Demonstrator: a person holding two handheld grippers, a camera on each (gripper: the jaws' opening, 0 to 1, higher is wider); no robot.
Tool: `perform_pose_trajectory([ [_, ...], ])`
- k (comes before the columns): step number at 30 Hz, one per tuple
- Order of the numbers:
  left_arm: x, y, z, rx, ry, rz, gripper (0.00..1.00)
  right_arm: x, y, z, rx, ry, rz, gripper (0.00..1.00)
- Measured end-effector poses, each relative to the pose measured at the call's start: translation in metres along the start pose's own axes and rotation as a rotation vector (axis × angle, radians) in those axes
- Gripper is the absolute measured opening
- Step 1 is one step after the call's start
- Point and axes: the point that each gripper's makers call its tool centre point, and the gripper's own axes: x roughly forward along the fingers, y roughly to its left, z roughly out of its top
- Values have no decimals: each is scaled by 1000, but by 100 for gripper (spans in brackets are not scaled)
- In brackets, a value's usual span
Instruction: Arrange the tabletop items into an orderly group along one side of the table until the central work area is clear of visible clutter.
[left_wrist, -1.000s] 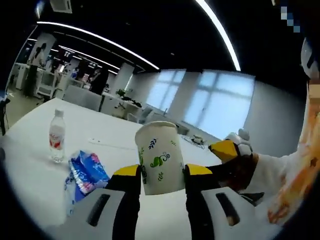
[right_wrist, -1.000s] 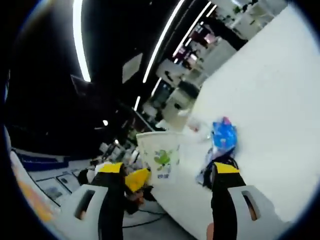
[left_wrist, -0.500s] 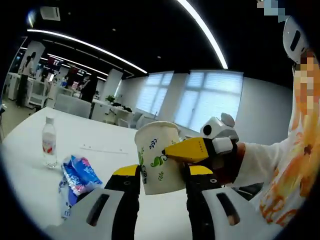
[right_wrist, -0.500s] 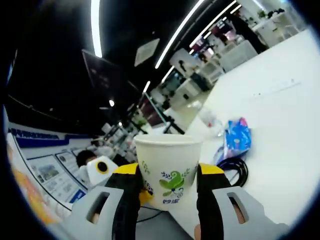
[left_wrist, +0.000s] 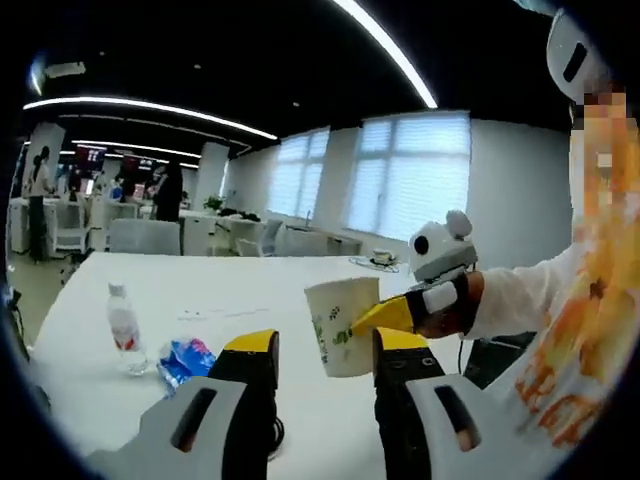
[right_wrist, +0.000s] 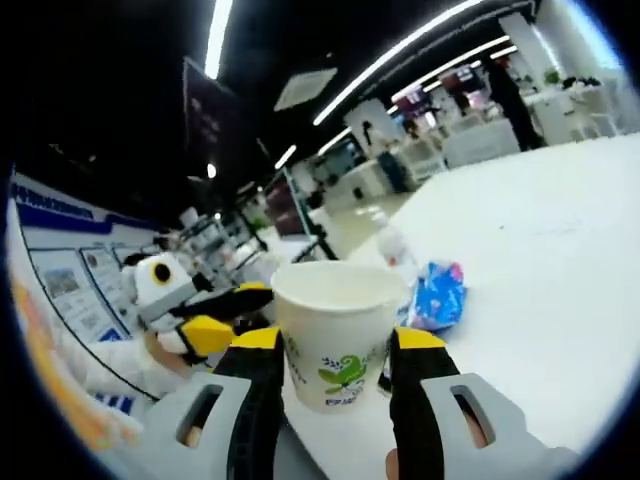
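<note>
A white paper cup (right_wrist: 335, 325) with green leaf prints stands upright between the jaws of my right gripper (right_wrist: 335, 342), which is shut on it. In the left gripper view the cup (left_wrist: 340, 325) hangs a little beyond my left gripper (left_wrist: 325, 345), whose jaws stand open and apart from it. The right gripper (left_wrist: 392, 314) reaches in from the right there and pinches the cup's side. My left gripper (right_wrist: 228, 312) also shows to the left of the cup. On the white table (left_wrist: 210, 300) lie a water bottle (left_wrist: 124, 328) and a blue packet (left_wrist: 190, 358).
The blue packet (right_wrist: 437, 295) and the bottle (right_wrist: 395, 250) lie past the cup on the table (right_wrist: 540, 250). A person's white sleeve (left_wrist: 510, 295) and orange-patterned shirt (left_wrist: 590, 300) take up the right. Office desks and chairs (left_wrist: 140, 235) stand beyond the table.
The right gripper has shut on the cup and the left gripper has let it go. The cup now sits farther from the left jaws. Both cameras have shifted.
</note>
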Motion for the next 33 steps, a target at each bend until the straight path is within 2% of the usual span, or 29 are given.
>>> perform_pose_trajectory([
  [3, 5, -3, 7, -4, -10, -37, 40, 5, 2, -4, -18, 17, 2, 40],
  [5, 9, -12, 8, 49, 24, -91, 39, 6, 4, -6, -39, 29, -2, 40],
  [6, 13, -19, 8, 76, 50, -125, 39, 7, 5, -7, -84, 48, -7, 40],
  [8, 20, -20, 11, 102, 75, -125, 34, 8, 7, -12, -158, 81, -9, 40],
  [10, 25, -29, 11, 127, 90, -188, 30, 10, 10, -17, -203, 111, -6, 40],
  [14, 32, -40, 4, 109, 129, -249, 18, 11, 17, -23, -227, 126, -5, 40],
  [16, 33, -41, -3, 112, 162, -248, 18, 10, 18, -26, -266, 134, -17, 40],
  [18, 33, -46, -9, 110, 189, -273, 15, 9, 18, -29, -305, 152, -26, 40],
  [22, 29, -47, -22, 103, 256, -288, 2, 7, 17, -34, -319, 165, -29, 40],
  [23, 29, -47, -22, 99, 250, -286, 2, 6, 16, -36, -327, 173, -31, 40],
  [28, 27, -54, -26, 54, 294, -321, 4, 6, 16, -38, -372, 188, -36, 39],
  [33, 24, -56, -32, 80, 356, -335, 6, 6, 15, -40, -438, 225, -42, 39],
])
